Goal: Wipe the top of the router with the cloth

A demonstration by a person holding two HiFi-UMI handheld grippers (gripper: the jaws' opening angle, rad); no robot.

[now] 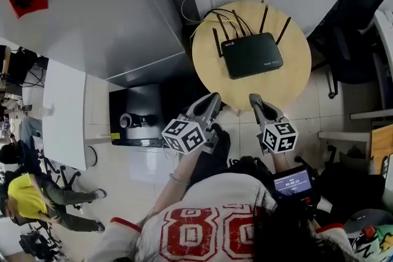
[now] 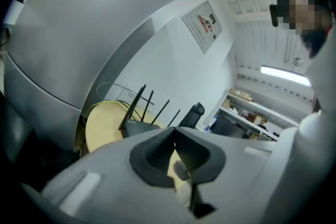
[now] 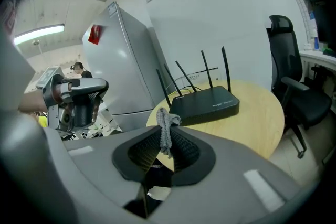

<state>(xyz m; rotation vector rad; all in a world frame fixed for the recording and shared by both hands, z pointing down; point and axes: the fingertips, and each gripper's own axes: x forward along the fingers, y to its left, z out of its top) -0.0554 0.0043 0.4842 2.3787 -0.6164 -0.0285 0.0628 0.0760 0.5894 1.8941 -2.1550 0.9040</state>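
Note:
A black router (image 1: 252, 55) with several upright antennas lies on a round wooden table (image 1: 288, 80). My right gripper (image 1: 253, 99) hovers at the table's near edge, short of the router (image 3: 207, 104). It (image 3: 165, 132) is shut on a small grey cloth (image 3: 166, 124), which sticks up bunched between the pads. My left gripper (image 1: 215, 97) is level with it on the left, just off the table's edge. Its jaws (image 2: 174, 131) are shut and hold nothing. The router (image 2: 137, 126) shows beyond its tips.
A tall grey cabinet (image 1: 92, 9) stands left of the table, with a black box (image 1: 132, 116) on the floor beside it. A black office chair (image 1: 356, 15) is at the right. Cables (image 1: 202, 0) loop behind the router. A seated person (image 1: 24, 193) is far left.

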